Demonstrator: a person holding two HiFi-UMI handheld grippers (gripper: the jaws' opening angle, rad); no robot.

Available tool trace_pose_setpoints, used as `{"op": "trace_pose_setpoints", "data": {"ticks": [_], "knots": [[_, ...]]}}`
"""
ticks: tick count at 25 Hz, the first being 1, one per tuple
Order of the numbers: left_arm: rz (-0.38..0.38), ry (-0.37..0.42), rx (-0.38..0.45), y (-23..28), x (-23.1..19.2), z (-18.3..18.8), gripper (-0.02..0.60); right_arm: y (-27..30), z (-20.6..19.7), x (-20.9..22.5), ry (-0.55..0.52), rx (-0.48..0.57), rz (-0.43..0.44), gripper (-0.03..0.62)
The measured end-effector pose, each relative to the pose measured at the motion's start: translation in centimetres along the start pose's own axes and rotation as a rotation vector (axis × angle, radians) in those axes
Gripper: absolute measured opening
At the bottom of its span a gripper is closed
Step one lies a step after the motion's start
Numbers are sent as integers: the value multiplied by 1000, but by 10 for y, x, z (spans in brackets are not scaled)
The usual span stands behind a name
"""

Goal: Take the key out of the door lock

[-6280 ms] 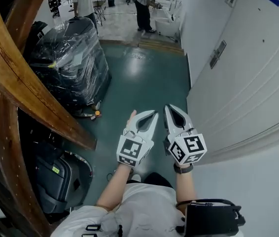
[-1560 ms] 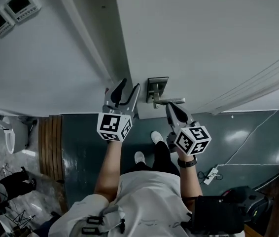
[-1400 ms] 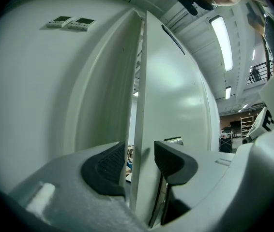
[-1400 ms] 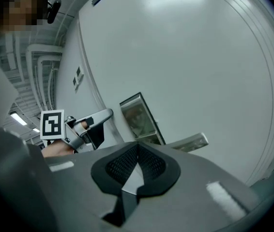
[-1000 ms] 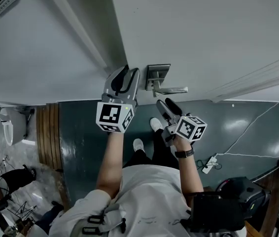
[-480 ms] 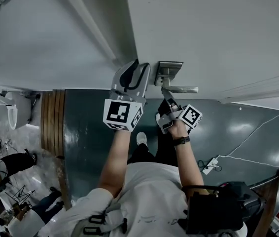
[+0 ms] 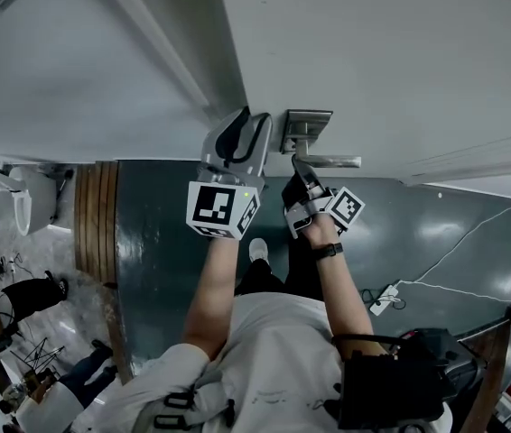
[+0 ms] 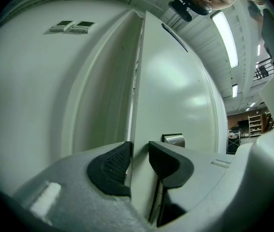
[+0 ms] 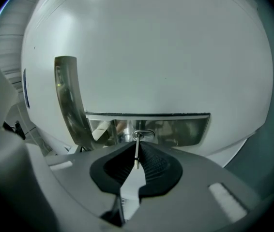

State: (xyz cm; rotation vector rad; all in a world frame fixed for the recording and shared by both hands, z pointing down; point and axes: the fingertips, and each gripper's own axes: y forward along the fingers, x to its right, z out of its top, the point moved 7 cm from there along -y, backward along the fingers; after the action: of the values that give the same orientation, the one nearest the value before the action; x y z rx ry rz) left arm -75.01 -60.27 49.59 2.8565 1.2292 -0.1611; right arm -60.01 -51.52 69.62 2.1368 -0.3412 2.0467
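Left claw (image 8: 139, 151) clamping the white door's edge (image 8: 138, 105), your right claw (image 9: 138, 145), just closed on the slim silver key (image 9: 137, 153), needed a straight pull.

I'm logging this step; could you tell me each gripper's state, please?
Left tongs: closed on the door edge.
Right tongs: have just been closing, now gripping the key.

I read no text or numbers anywhere; only square code markers on the left cube (image 7: 222, 210) and right cube (image 7: 347, 207) behind the jaws.
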Motion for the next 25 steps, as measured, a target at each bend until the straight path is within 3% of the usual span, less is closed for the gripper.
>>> {"op": "trace_pose_setpoints", "data": {"ticks": [6,9,11,15,20,25], "knots": [[19,-9,-11,2,1,-2,124,-25,-16,1,48,-1,-1,25],[22,-10,-9,1,1,2,124,-62,-36,13,102,4,-70,25],[31,-9,-13,0,0,0,124,-81,-40,19,83,-9,-112,25],[33,-2,-31,-10,3,-9,104,-104,-26,-1,-74,-15,-169,25],[-44,-13,-43,-45,26,-16,103,-132,-7,-65,-339,48,-177,25],[-76,-4,-36,-76,53,-13,35,-145,1,-133,-617,67,-175,25]]}}
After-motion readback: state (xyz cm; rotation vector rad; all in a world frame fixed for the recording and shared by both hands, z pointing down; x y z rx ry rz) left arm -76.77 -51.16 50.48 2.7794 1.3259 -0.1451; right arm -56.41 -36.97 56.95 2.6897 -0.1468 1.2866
